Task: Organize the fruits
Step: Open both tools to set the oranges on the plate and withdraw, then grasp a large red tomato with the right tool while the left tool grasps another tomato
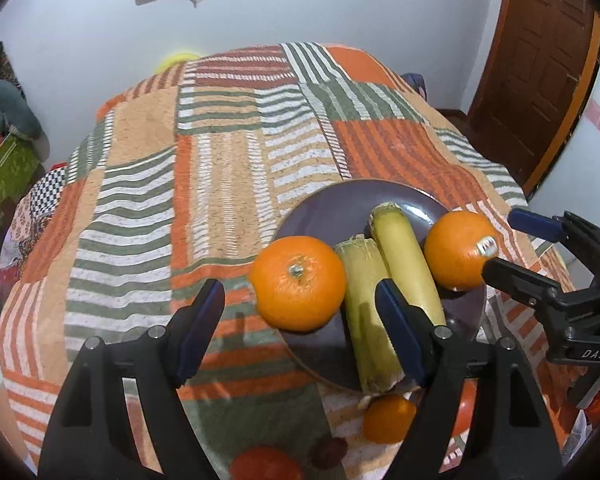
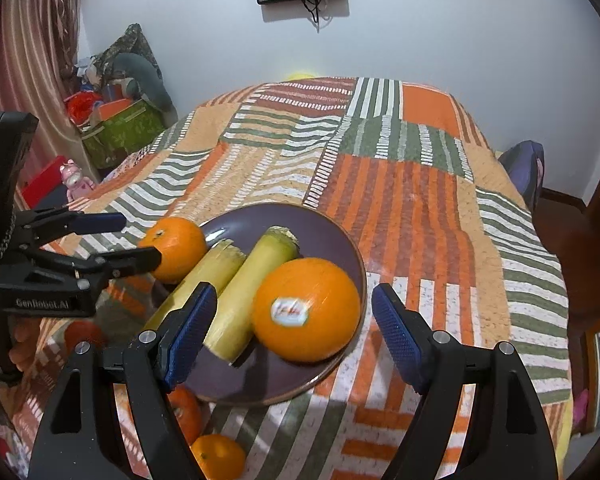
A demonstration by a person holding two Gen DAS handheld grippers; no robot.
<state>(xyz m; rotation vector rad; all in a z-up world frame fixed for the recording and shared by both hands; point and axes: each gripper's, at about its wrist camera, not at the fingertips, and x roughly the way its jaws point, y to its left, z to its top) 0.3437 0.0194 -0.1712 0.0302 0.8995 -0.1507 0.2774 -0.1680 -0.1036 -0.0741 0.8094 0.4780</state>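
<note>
A dark purple plate [image 1: 332, 208] [image 2: 300, 220] holds two pale yellow-green cut stalks [image 1: 370, 320] [image 2: 252, 292] lying side by side. A plain orange [image 1: 298, 282] [image 2: 176, 248] rests on the plate's left rim. My left gripper [image 1: 300, 286] [image 2: 142, 238] stands open around it, with a gap at each blue pad. An orange with a white sticker [image 2: 306, 308] [image 1: 460, 250] sits at the plate's right side. My right gripper [image 2: 294, 292] [image 1: 500, 240] is open around that one, and its pads stay clear of the peel.
The plate stands on a table under a striped patchwork cloth [image 1: 220, 160]. Near the front edge lie a small orange [image 1: 388, 420] [image 2: 218, 456], a red fruit [image 1: 266, 466] [image 2: 186, 412] and a dark fruit [image 1: 328, 452]. A chair [image 2: 524, 168] stands at the far right.
</note>
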